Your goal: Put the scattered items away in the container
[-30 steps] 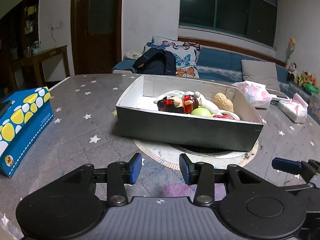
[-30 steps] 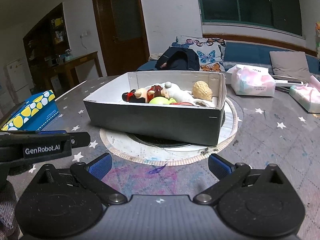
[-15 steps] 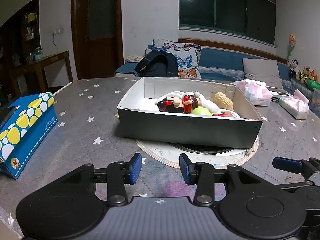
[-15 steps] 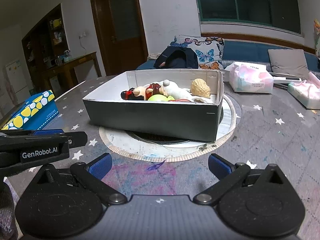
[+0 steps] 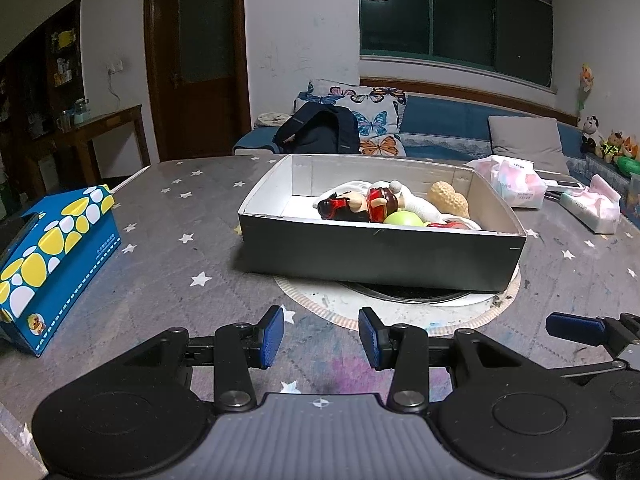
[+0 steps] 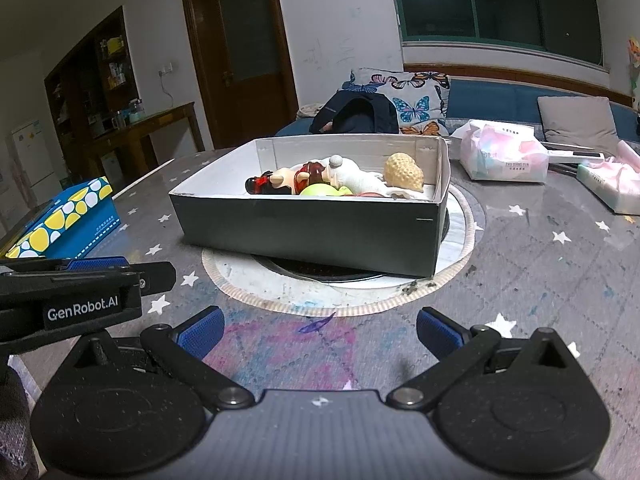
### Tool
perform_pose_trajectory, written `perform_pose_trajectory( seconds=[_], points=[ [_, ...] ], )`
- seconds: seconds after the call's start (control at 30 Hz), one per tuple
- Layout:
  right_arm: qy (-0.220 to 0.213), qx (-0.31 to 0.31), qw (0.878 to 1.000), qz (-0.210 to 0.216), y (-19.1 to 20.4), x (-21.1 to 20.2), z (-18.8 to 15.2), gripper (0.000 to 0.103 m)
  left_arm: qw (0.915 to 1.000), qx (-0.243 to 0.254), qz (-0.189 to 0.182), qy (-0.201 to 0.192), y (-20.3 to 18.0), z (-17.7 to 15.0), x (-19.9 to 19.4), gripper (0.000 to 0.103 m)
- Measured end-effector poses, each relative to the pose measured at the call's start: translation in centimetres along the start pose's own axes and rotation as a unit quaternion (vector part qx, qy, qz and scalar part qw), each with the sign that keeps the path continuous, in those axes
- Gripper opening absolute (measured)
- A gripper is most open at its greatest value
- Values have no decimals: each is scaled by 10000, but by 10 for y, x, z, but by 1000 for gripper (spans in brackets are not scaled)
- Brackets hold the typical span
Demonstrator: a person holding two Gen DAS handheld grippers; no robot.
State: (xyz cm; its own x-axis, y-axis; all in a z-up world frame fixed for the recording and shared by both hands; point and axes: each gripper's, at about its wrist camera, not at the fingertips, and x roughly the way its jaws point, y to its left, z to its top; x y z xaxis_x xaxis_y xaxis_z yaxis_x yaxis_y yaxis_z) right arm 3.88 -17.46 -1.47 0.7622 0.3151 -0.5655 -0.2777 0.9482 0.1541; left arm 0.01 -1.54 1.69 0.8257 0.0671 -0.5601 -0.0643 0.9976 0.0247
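- Two grippers sit low over the star-patterned table (image 5: pixel 168 216), both short of the box (image 5: pixel 380 256) and holding nothing.
- Left gripper (image 5: pixel 320 336): blue pads a modest gap apart, nothing between them.
- Right gripper (image 6: pixel 318 330): jaws spread wide, empty.
- Box rests on a round white mat (image 6: pixel 360 296) (overhanging it), with a figurine (image 5: pixel 348 208), green ball (image 5: pixel 404 219) and peanut-shaped toy (image 6: pixel 404 172) inside.
- Blue tissue box (image 5: pixel 52 256) stands well left.

Bare star-patterned grey bench (image 5: pixel 168 248) lies open before the dark cardboard box (image 5: pixel 380 256); a blue spotted tissue carton (image 5: pixel 56 252) flanks the left.
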Motion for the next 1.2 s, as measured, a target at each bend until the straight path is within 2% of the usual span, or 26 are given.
perform_pose_trajectory(
  seconds=[1.2],
  points=[
    [-60, -193, 9994, -292, -1, 5, -1, 103, 9999, 40, 126, 45, 2, -3, 8, 44]
  ],
)
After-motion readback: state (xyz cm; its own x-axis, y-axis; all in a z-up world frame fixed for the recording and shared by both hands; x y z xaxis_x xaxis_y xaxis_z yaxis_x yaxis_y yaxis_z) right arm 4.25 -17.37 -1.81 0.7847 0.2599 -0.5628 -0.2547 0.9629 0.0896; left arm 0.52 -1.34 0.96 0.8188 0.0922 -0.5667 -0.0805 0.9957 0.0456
